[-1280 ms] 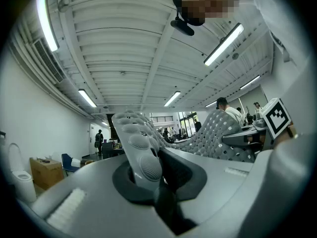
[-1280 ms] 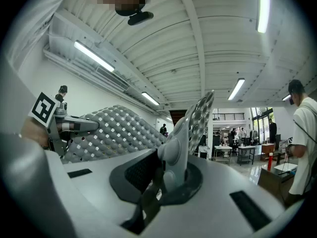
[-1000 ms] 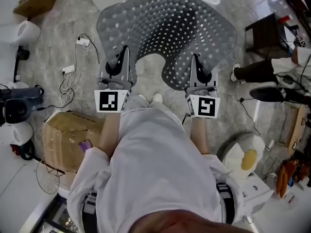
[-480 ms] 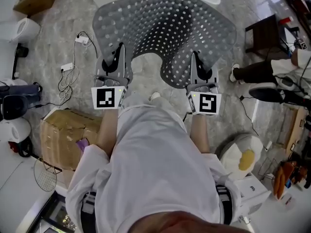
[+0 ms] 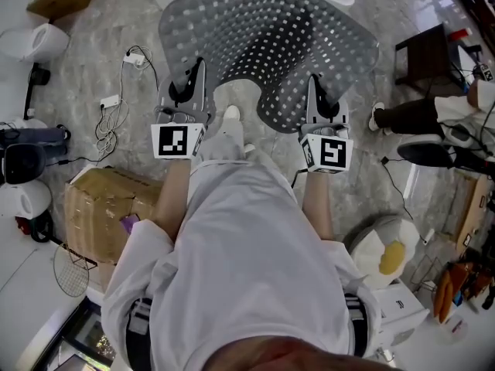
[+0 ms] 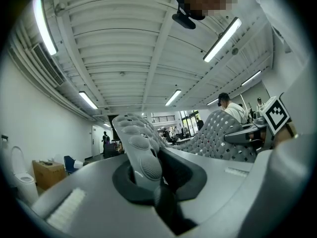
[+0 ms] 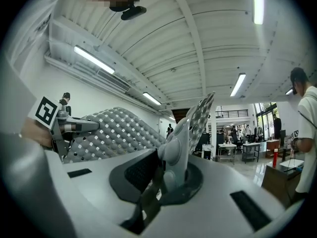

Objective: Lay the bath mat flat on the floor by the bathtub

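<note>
The grey, hole-dotted bath mat [image 5: 271, 45] bows, its near edge arched.

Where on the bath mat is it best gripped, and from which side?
Grip the bath mat by its near edge, one lobe each side of the curved cutout, coming level from the person's side, as the left claw and right claw do. It is thin and floppy, sagging between them, so two spread holds probably keep it open.
</note>
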Demonstrator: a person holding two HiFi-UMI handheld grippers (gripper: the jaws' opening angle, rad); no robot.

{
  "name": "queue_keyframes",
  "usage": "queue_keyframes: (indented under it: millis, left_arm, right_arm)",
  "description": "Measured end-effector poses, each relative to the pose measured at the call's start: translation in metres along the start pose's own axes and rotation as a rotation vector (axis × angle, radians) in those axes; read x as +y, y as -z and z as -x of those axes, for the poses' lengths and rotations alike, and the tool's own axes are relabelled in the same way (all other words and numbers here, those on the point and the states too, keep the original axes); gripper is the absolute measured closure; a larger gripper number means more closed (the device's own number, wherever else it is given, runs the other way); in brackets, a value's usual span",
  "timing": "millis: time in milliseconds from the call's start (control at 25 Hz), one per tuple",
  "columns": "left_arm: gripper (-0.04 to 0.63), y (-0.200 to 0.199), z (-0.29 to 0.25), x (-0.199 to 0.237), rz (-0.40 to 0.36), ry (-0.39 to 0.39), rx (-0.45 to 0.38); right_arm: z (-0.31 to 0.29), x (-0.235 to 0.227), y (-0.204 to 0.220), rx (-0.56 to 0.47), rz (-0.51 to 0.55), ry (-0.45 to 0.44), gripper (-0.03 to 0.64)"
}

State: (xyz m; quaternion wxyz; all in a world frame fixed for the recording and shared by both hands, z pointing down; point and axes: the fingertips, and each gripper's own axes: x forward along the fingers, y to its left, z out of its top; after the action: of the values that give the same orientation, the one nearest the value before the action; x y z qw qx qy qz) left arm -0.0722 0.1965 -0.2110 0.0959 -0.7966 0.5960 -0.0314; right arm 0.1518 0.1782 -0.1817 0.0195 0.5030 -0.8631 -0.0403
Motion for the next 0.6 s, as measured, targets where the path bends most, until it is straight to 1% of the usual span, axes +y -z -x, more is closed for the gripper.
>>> queue_keyframes:
  millis: [280,440,600]
  left_arm:
    - [0.574,0.008,-0.015,-0.002,-0.011,0.027,0.004]
    - [0.574,0.018,-0.024,0.003,-0.006,0.044,0.006]
    - [0.574,0.027,-0.041,0.000,0.005,0.065,0.018]
  right_arm:
    - [-0.008,-0.009,0.005,-0.004,0.000,0.011,0.594]
    - [-0.014,-0.009,0.011,-0.004,0.002,0.025,0.594]
    - [-0.022,-0.020,0.020,0.016,-0.002,0.035,0.594]
